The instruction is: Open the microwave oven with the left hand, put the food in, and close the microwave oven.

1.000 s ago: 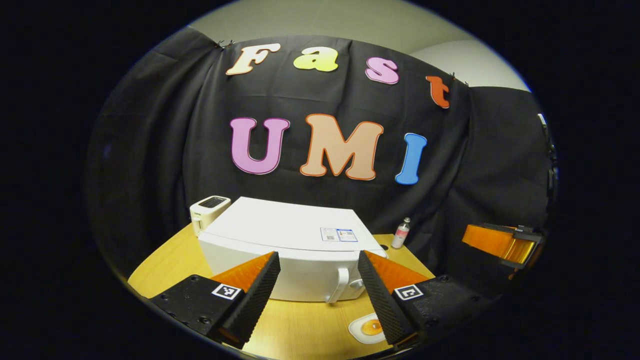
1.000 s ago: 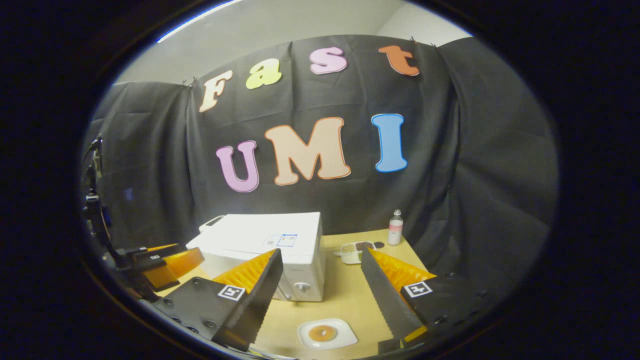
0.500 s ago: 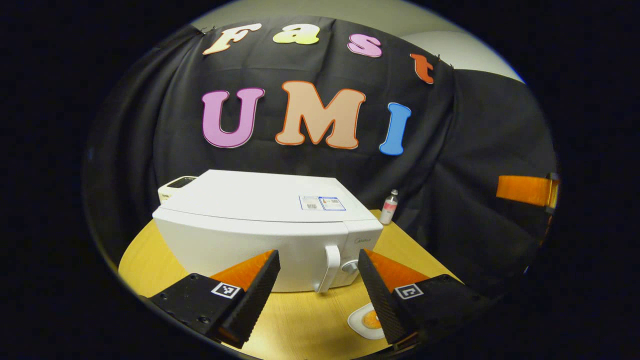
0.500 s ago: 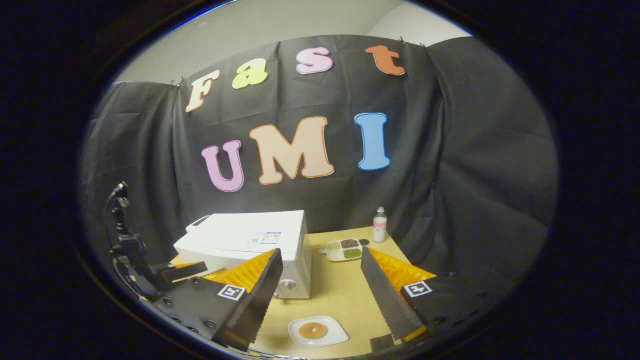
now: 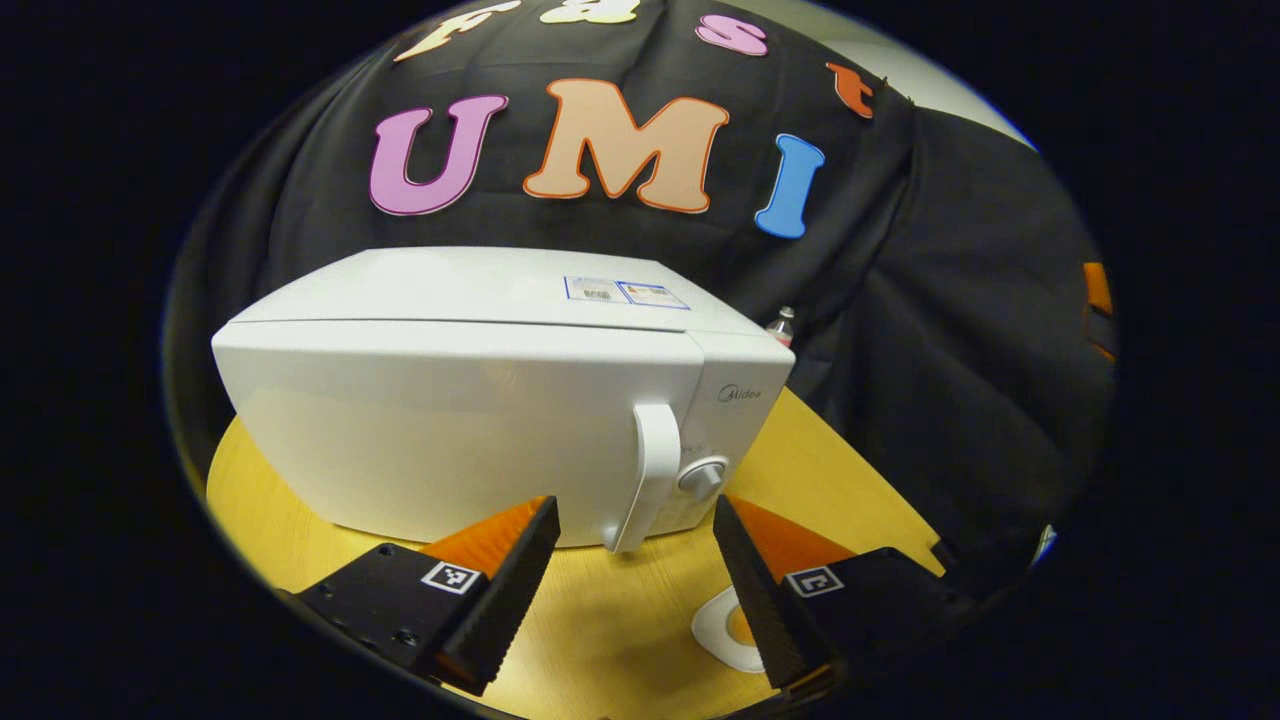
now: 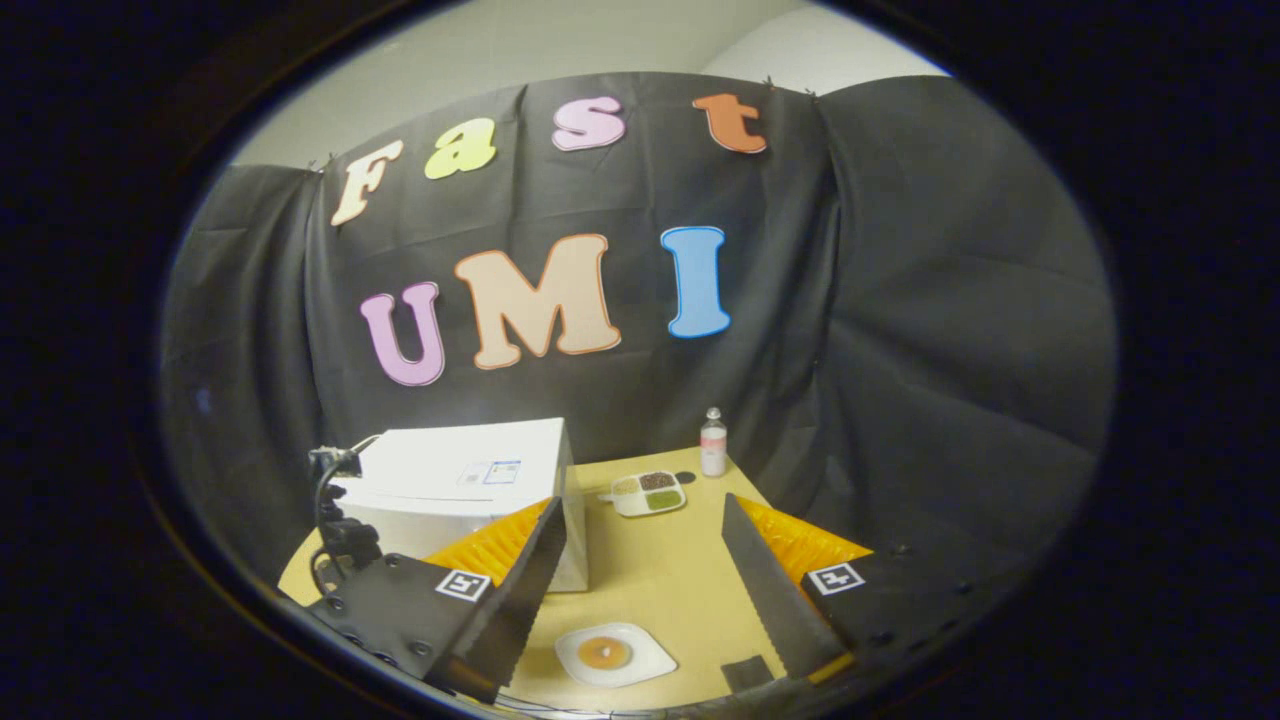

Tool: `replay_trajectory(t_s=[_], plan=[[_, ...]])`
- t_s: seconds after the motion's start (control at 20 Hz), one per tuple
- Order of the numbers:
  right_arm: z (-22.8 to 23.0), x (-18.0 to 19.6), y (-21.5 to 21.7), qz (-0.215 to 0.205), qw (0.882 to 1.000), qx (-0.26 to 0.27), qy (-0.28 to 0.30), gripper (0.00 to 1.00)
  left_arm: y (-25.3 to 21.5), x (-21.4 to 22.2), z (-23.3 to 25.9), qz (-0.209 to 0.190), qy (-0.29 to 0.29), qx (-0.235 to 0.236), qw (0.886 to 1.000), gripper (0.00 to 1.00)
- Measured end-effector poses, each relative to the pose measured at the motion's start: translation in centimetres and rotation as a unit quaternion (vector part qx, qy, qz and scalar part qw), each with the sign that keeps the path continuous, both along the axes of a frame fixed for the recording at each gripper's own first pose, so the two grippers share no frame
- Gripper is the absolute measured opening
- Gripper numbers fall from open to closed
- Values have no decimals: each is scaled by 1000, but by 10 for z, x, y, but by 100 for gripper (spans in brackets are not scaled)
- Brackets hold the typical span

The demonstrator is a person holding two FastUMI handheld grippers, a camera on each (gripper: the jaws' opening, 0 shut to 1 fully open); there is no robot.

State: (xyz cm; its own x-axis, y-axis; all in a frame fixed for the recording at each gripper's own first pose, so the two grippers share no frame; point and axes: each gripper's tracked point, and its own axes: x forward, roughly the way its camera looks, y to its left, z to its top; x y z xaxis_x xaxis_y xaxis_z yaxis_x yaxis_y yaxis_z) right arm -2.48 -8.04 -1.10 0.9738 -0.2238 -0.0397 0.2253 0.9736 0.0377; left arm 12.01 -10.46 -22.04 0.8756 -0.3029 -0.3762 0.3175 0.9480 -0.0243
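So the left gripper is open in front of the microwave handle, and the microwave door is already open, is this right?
Not quite. The microwave door is shut, as the left gripper view shows. The rest holds: the left gripper is open in front of the handle.

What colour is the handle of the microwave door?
White, like the rest of the microwave. The handle shows best in the left gripper view.

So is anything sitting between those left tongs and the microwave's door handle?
Nothing visible does. The left tongs are open, and the white door handle of the microwave shows in the gap between their fingers, with bare wooden table in front. The plate of food lies off to the side, near one finger.
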Motion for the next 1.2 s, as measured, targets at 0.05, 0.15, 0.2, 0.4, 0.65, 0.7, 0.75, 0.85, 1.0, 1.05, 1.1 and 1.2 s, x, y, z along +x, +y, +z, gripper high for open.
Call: replay_trajectory(t_s=[0.05,0.15,0.2,0.4,0.65,0.7,0.75,0.85,1.0,1.05,1.1,1.2], plan=[[-1,-2,-2,-6,1000,2,1,92,1,3,-6,0,4,7,1000,95],[-4,-6,-4,-14,1000,7,3,92,-3,9,-17,-4,14,16,1000,94],[-3,-5,-4,-17,1000,8,4,92,-4,13,-20,-5,15,17,1000,94],[-3,-9,-4,-22,1000,8,3,92,-11,28,-31,-3,26,18,999,76],[-2,-15,-3,-21,1000,10,-5,92,-19,37,-44,3,48,8,999,55],[-3,-17,-4,-22,1000,9,-4,92,-19,39,-46,7,50,9,999,54],[-4,-19,-4,-23,1000,8,-4,92,-19,40,-47,9,51,8,999,49],[-6,-23,-5,-23,1000,10,-1,92,-15,42,-50,20,58,11,998,48],[-14,-19,-3,-17,1000,19,5,92,-14,40,-51,32,59,19,998,31],[-16,-19,-2,-15,1000,21,8,92,-13,39,-50,34,59,25,997,27],[-20,-19,-1,-13,1000,24,12,92,-13,39,-51,36,57,32,997,25],[-25,-19,0,-8,999,32,18,92,-13,38,-51,38,51,48,997,20]])
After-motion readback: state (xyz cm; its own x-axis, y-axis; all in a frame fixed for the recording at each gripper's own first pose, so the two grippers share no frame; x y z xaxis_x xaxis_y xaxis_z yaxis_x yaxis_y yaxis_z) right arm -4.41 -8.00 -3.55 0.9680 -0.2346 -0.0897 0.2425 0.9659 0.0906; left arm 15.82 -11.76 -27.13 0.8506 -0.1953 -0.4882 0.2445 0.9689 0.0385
